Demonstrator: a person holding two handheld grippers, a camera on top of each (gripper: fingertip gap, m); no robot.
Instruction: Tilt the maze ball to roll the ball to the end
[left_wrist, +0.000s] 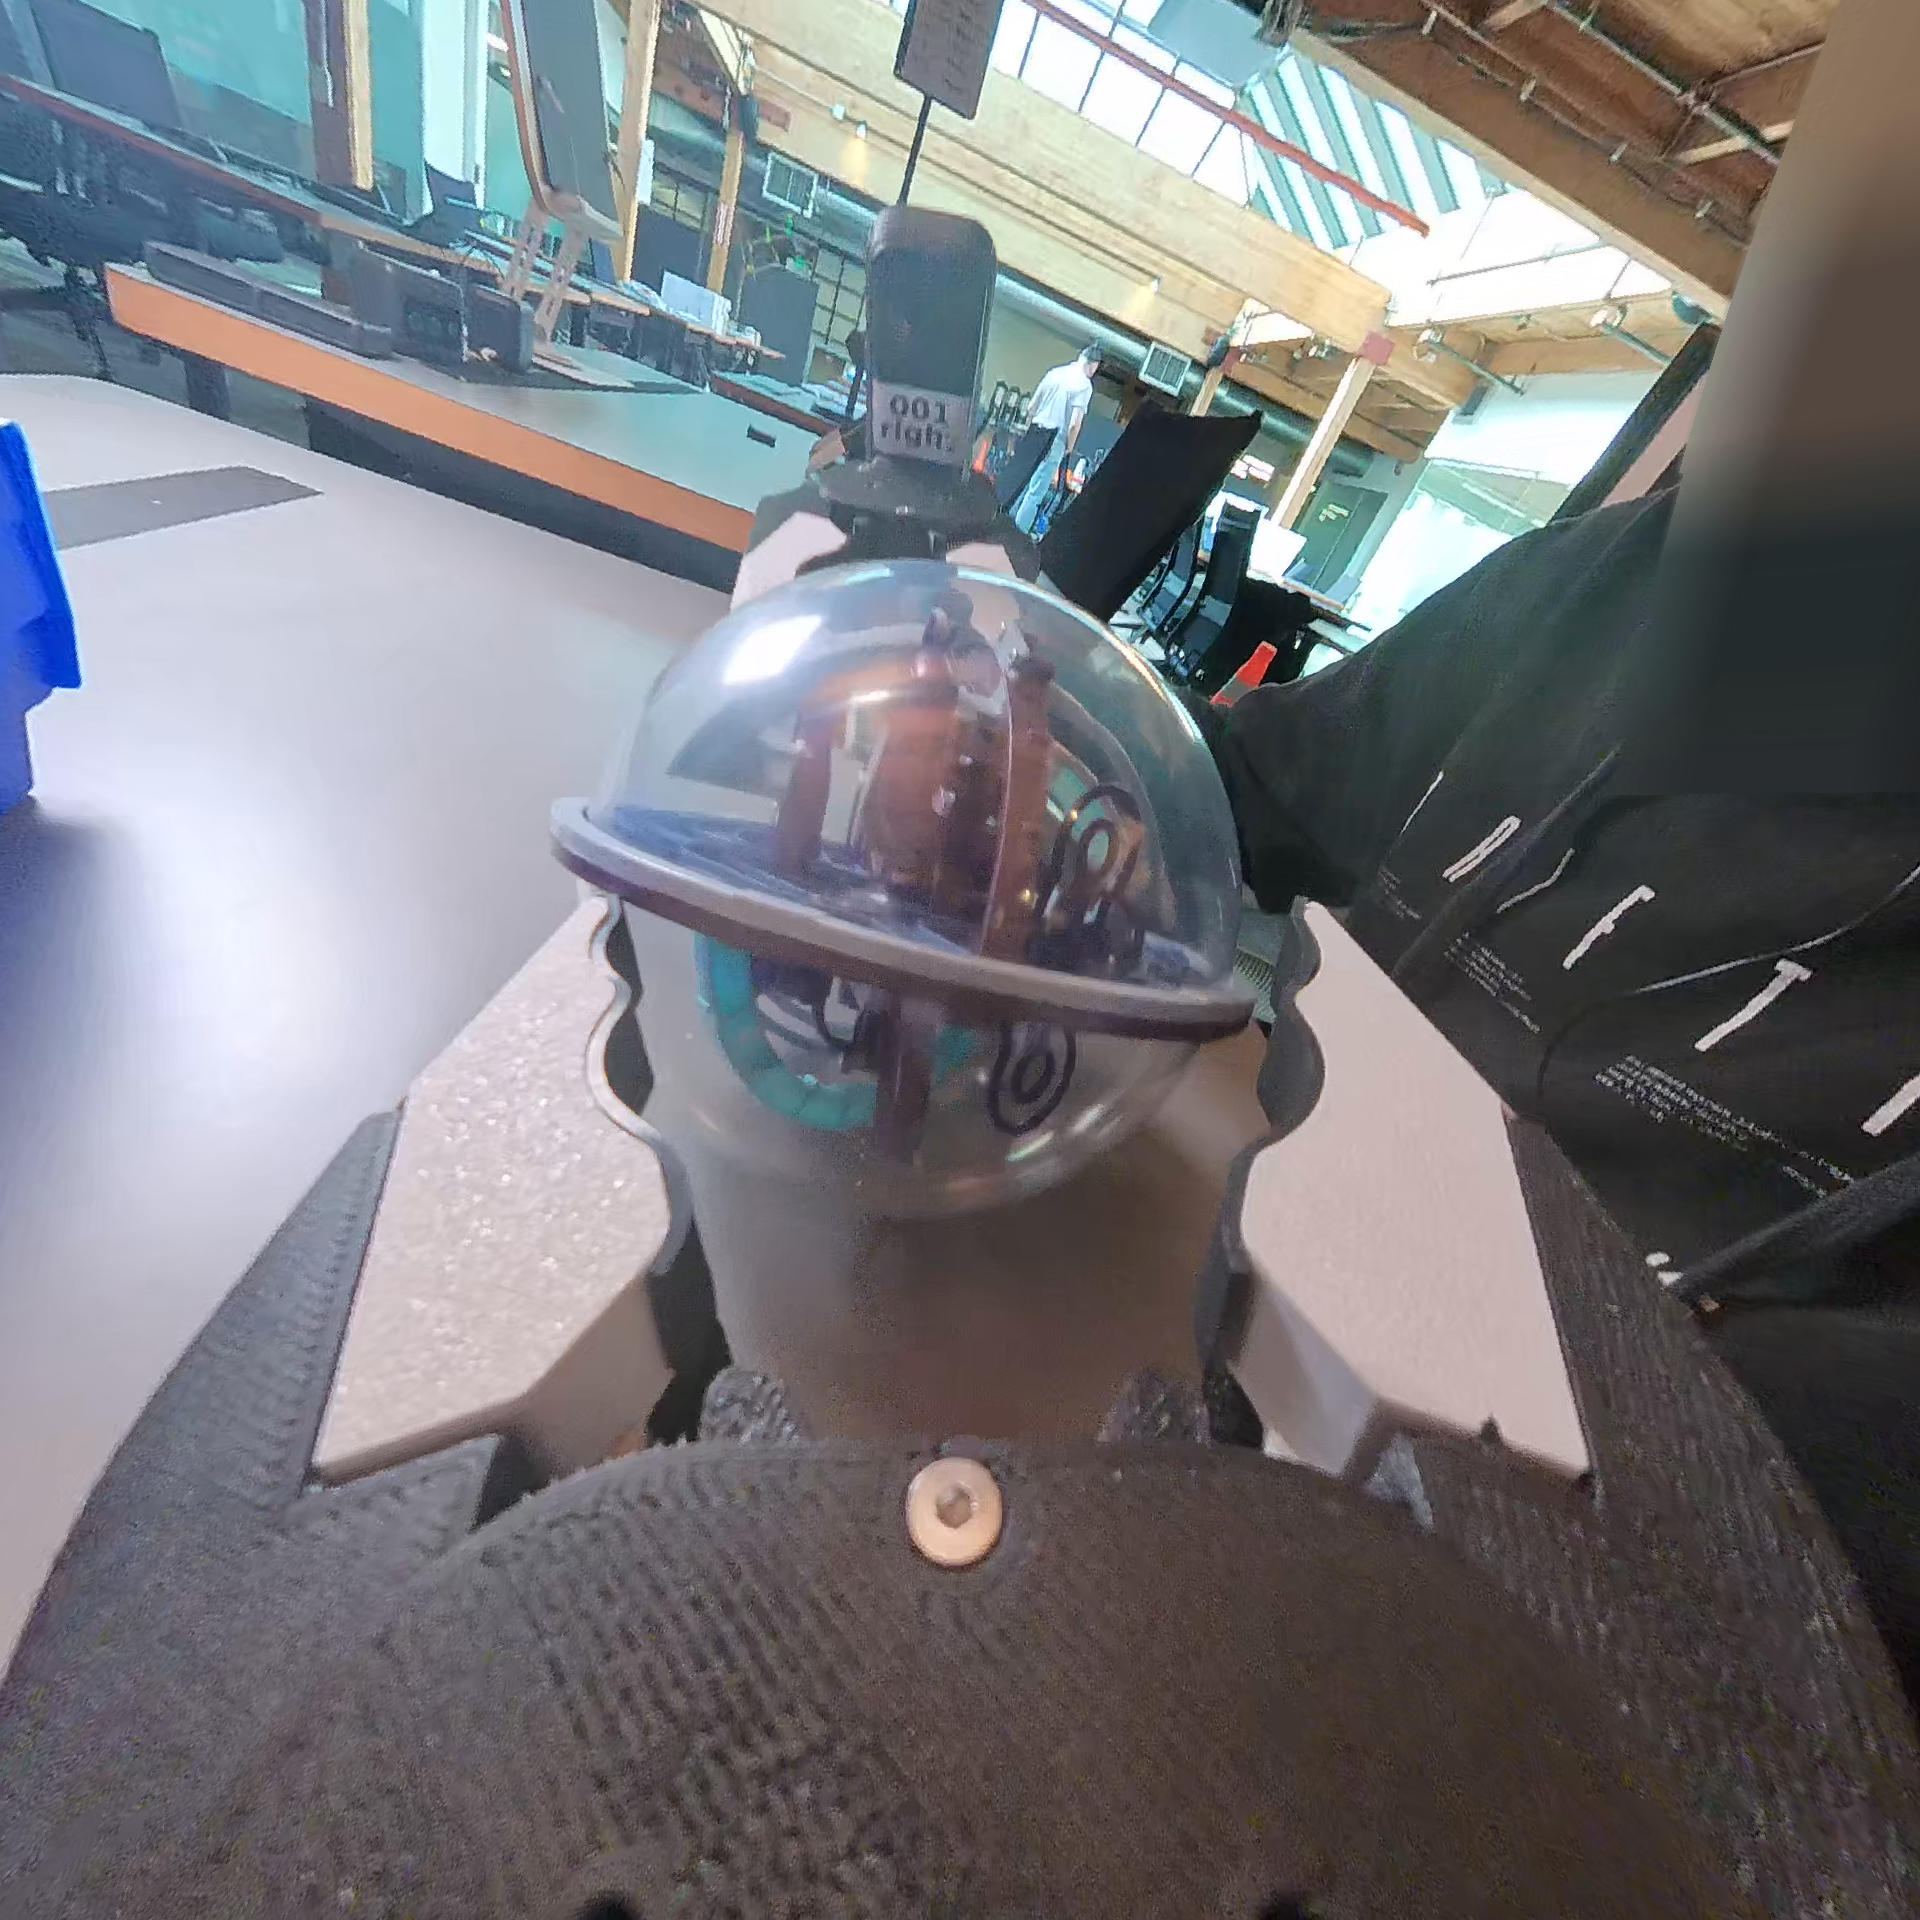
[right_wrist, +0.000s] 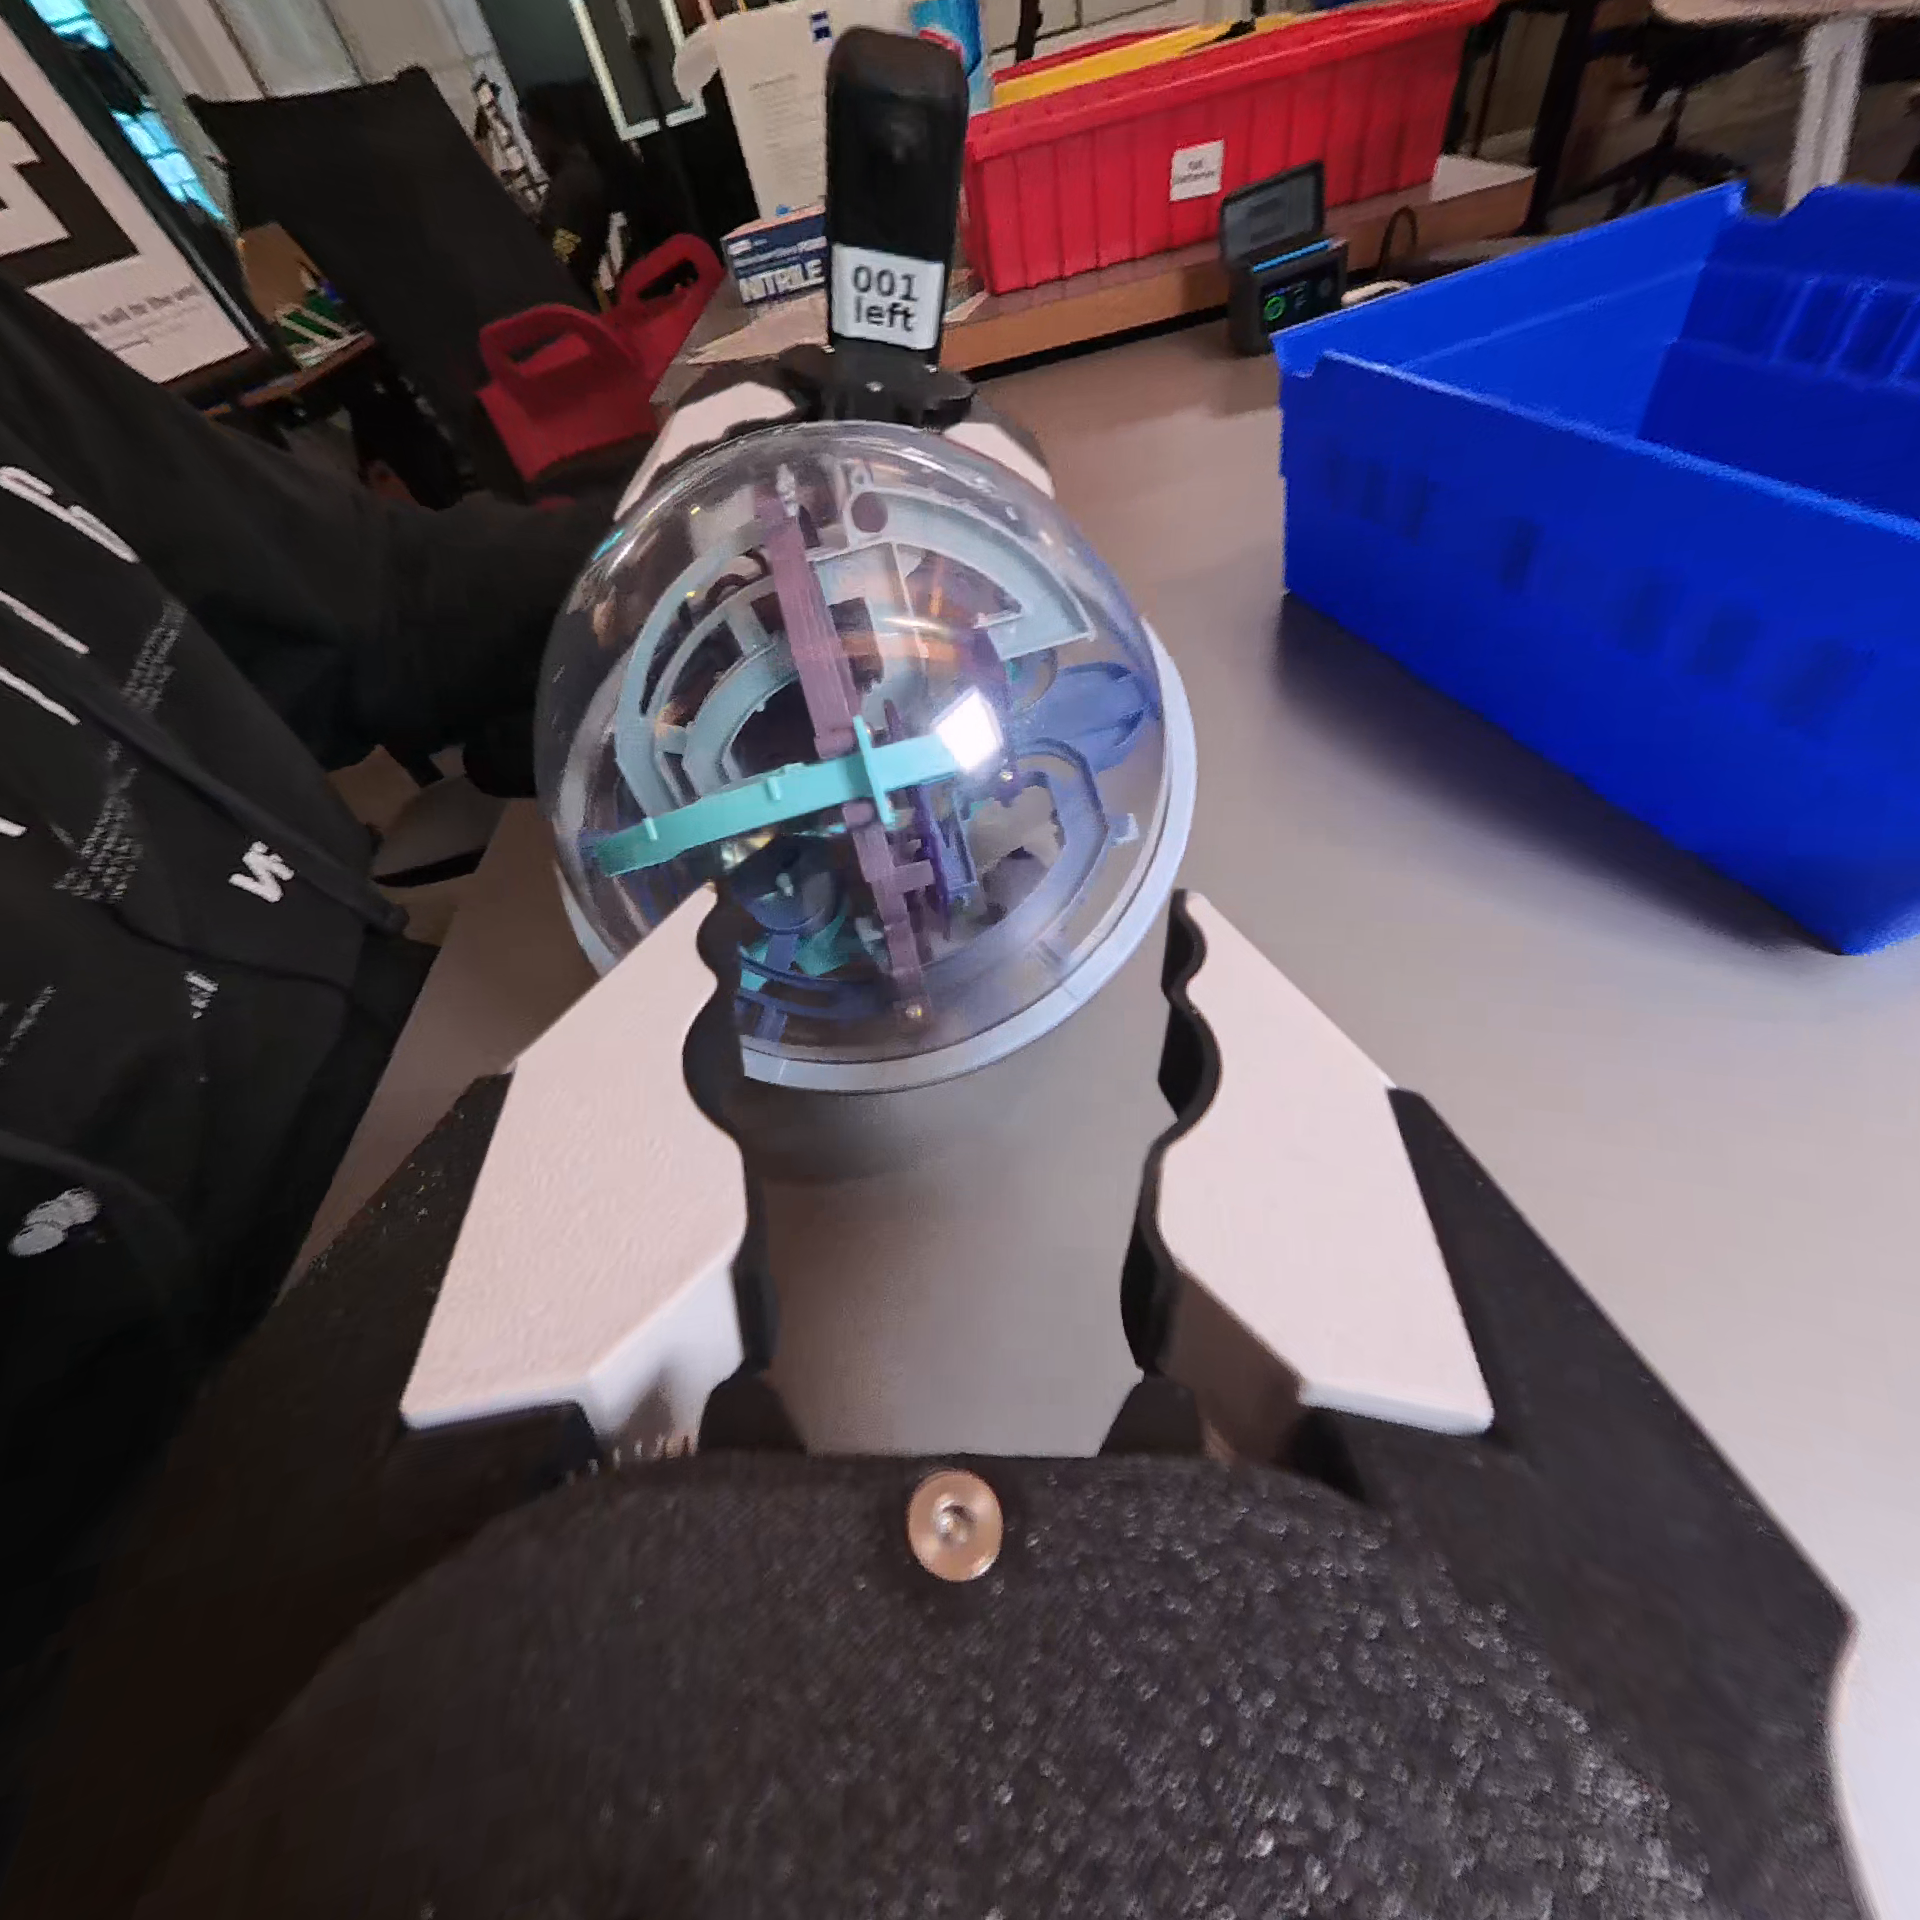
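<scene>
Nearest the lens, the left hand-held gripper (left_wrist: 935, 966) has its fingers (left_wrist: 540, 1101) spread wide and clamped on the maze ball (left_wrist: 904, 883) at its equator rim, held above the bench (left_wrist: 260, 831). From the far side, the right hand-held gripper (right_wrist: 935, 997) stands apart, its right pad clear of the dome. Tilting seems under way; a small metal ball (right_wrist: 912, 1010) sits low on a purple track, the end unclear. Right, the blue bin (right_wrist: 1558, 582) shows dividers, contents hidden.
</scene>
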